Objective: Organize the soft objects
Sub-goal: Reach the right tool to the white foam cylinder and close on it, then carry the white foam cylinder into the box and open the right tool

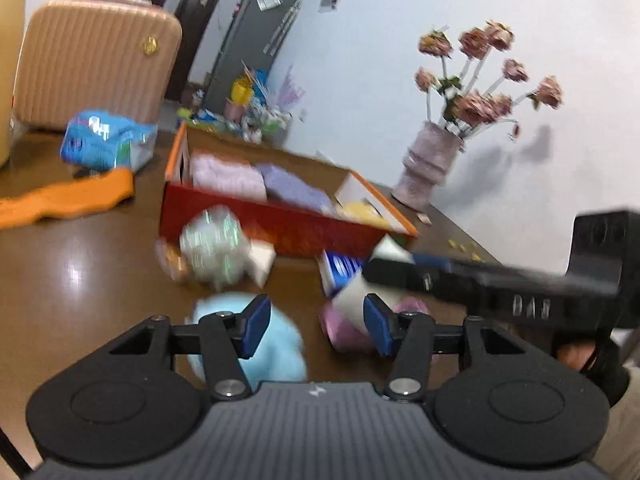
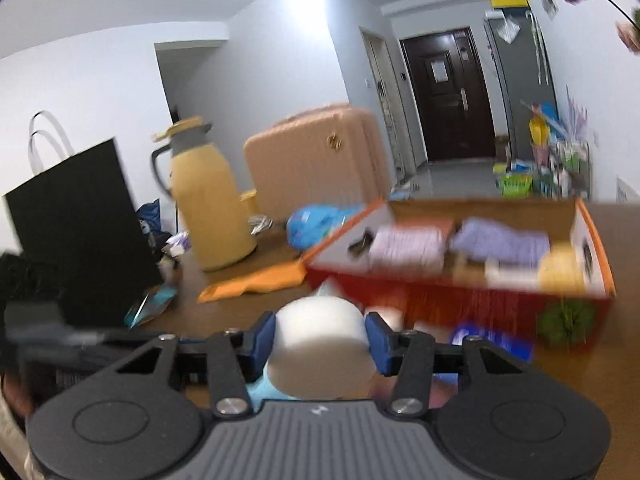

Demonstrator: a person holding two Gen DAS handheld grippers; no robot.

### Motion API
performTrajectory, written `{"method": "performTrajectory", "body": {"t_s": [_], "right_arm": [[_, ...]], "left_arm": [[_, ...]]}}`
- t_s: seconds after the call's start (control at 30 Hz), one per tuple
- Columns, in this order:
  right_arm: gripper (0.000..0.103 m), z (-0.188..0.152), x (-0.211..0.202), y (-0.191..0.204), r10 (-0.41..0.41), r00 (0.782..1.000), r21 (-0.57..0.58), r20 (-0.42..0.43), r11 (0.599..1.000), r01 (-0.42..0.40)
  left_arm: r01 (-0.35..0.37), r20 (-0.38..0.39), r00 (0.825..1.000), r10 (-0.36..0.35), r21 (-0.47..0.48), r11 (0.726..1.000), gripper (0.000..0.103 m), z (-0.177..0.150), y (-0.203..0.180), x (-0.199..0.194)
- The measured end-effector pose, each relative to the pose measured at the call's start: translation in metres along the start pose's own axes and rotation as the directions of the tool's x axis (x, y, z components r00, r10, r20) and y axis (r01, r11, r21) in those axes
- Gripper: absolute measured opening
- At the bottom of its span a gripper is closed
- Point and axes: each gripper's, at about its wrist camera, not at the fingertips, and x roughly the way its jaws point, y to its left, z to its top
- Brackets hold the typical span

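My right gripper (image 2: 320, 340) is shut on a white soft block (image 2: 322, 344), held above the brown table in front of the red and orange box (image 2: 440, 300). The box holds folded lilac cloths (image 2: 408, 244) and a yellow item (image 2: 560, 268). In the left wrist view my left gripper (image 1: 316, 326) is open and empty, low over the table (image 1: 80, 280). A light blue fluffy ball (image 1: 276, 344) lies under its left finger and a pink soft item (image 1: 344, 332) by its right finger. The right gripper (image 1: 384, 264) reaches in from the right with the white block.
A pale sparkly plush (image 1: 212, 248) and a blue and white packet (image 1: 340, 272) lie before the box. An orange cloth (image 1: 68, 200), a blue bag (image 1: 108, 144), a suitcase (image 1: 96, 60), a flower vase (image 1: 432, 164), a yellow thermos (image 2: 212, 208) and a black bag (image 2: 76, 232) stand around.
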Motion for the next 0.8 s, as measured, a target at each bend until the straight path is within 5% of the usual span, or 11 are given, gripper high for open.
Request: {"method": "performTrajectory", "body": {"t_s": [0.17, 0.27, 0.6, 0.8], "right_arm": [[0.049, -0.074, -0.035, 0.017, -0.013, 0.998, 0.031, -0.054, 0.999, 0.014], [0.063, -0.1, -0.06, 0.02, -0.019, 0.999, 0.06, -0.049, 0.998, 0.022], [0.062, -0.118, -0.11, 0.013, -0.051, 0.998, 0.133, -0.03, 0.99, 0.054], [0.044, -0.115, -0.103, 0.0, -0.021, 1.0, 0.23, -0.011, 0.973, 0.023]], "left_arm": [[-0.017, -0.082, 0.996, 0.015, -0.027, 0.999, 0.053, -0.046, -0.009, -0.023], [-0.021, -0.107, 0.994, 0.016, -0.049, 0.999, 0.053, -0.06, -0.015, -0.03], [0.058, -0.149, 0.987, -0.064, -0.047, 0.997, 0.053, -0.074, -0.047, -0.022], [0.079, -0.179, 0.98, -0.089, -0.065, 0.995, 0.05, -0.075, -0.055, -0.011]]}}
